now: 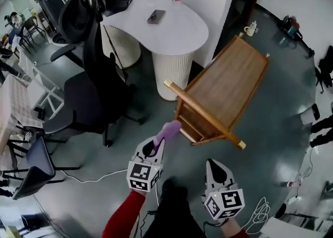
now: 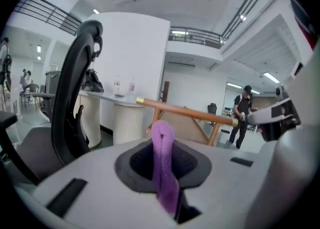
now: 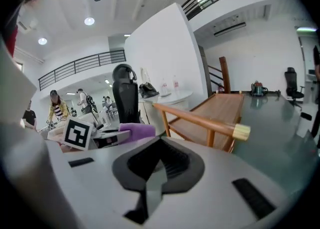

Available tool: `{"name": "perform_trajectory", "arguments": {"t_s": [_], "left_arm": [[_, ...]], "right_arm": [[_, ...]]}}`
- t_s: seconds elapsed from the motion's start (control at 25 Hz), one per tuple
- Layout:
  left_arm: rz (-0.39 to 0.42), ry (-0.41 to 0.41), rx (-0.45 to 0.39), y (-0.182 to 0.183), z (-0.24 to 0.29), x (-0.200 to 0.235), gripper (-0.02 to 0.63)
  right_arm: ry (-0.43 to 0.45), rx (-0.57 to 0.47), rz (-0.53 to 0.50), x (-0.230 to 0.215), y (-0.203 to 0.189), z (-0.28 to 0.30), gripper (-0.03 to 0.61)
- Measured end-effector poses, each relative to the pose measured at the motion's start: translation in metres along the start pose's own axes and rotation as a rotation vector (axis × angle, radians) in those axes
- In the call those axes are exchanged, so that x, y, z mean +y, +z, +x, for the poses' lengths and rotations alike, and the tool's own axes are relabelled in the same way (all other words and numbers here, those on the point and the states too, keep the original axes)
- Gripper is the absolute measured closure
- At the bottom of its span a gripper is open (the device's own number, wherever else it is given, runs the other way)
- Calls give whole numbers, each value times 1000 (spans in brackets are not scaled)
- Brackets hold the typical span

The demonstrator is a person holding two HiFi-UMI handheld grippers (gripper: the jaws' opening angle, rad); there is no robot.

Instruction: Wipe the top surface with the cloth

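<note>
A wooden cart point(image 1: 229, 83) with a flat top and a brass-tipped handle rail point(image 1: 203, 111) stands on the grey floor ahead of me. My left gripper point(image 1: 157, 146) is shut on a purple cloth point(image 1: 167, 130). The cloth's free end sticks up just short of the rail's near corner. In the left gripper view the cloth point(image 2: 164, 163) stands folded between the jaws, with the rail point(image 2: 190, 113) beyond. My right gripper point(image 1: 215, 166) hangs below the cart's near end, jaws together and holding nothing. In the right gripper view, the cart top point(image 3: 222, 107) lies ahead.
A white table point(image 1: 179, 37) with a phone point(image 1: 156, 16) and bottles stands behind the cart. A black office chair point(image 1: 88, 89) is to the left. Cables point(image 1: 260, 213) lie on the floor at the lower right. A person point(image 2: 243, 115) stands far off.
</note>
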State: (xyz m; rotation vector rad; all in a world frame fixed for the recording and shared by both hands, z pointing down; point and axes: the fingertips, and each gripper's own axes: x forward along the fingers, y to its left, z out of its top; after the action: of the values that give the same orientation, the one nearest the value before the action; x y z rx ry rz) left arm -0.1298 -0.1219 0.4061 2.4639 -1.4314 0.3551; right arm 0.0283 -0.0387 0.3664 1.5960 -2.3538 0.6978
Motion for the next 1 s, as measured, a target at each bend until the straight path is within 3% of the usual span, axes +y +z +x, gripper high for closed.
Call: {"name": "perform_trajectory", "arguments": {"t_s": [0.2, 0.4, 1.0], "left_arm": [[84, -30, -104, 84, -47, -40, 565], [120, -88, -172, 134, -84, -82, 565], [147, -181, -240, 154, -120, -119, 565]], "right_arm": [[5, -84, 13, 9, 51, -36, 575], [-14, -167, 25, 10, 83, -75, 575], [-28, -259, 13, 38, 107, -103, 575]]}}
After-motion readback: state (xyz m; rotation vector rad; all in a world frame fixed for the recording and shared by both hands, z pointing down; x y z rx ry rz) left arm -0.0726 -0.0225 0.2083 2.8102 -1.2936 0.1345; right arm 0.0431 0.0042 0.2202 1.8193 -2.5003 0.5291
